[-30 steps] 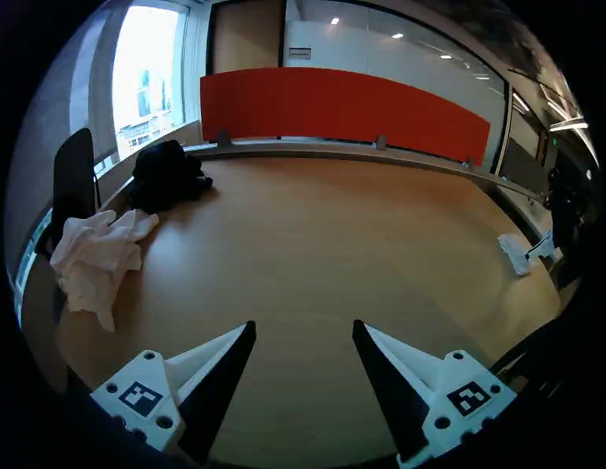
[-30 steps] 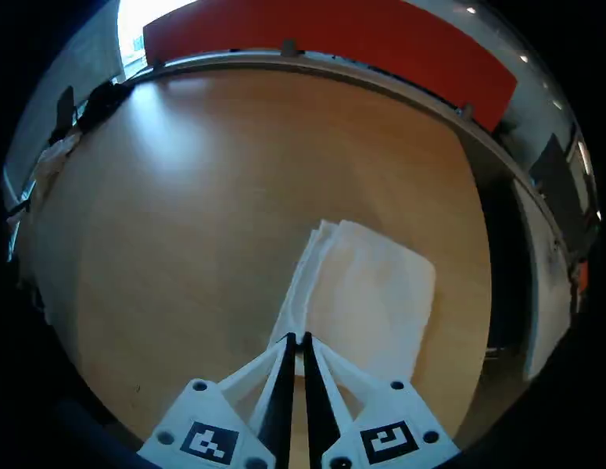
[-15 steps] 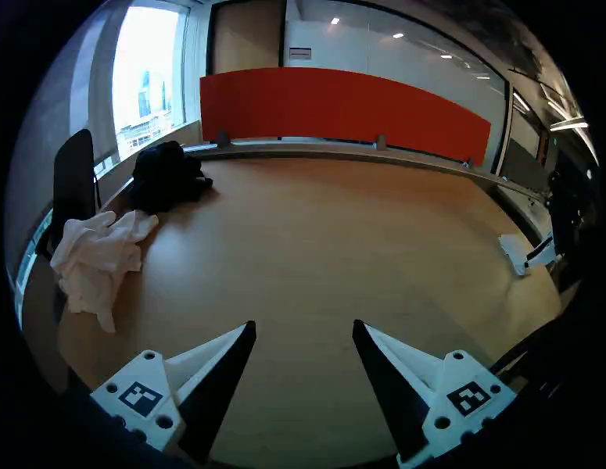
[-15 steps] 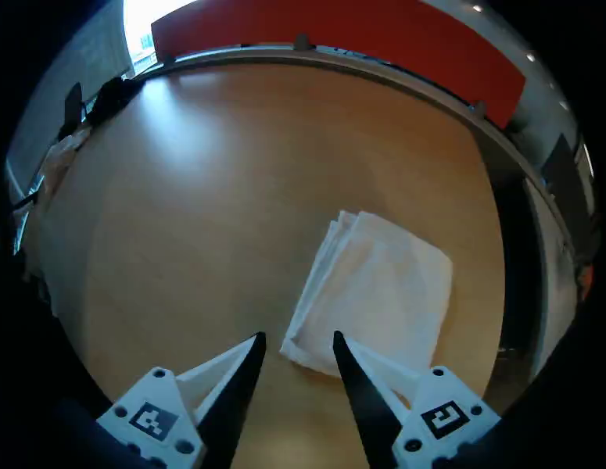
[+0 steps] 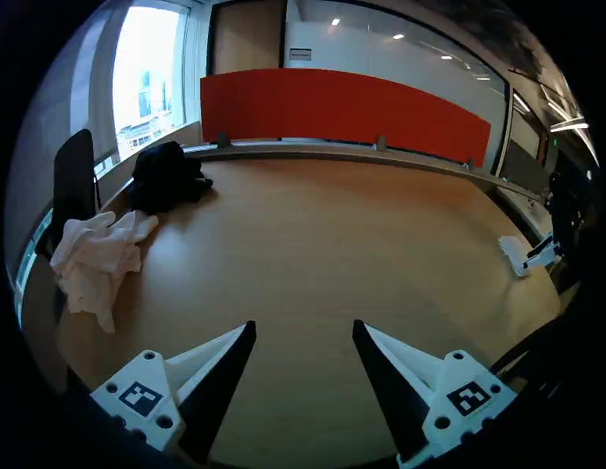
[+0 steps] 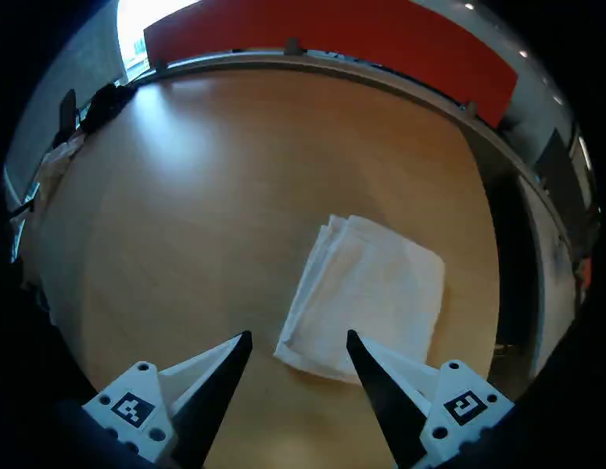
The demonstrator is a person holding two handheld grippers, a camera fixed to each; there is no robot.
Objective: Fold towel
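Directly ahead of the open right tool [image 6: 297, 336] lies the near edge of the towel [image 6: 365, 301]; open left tool [image 5: 303, 324] faces bare counter [image 5: 318, 234].

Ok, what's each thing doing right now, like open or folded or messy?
Towel: folded, lying flat on the table.
Left claw: open, empty.
Right claw: open, empty, by the towel's near edge.
White cloth: crumpled, unfolded.
Black bundle: heaped up.
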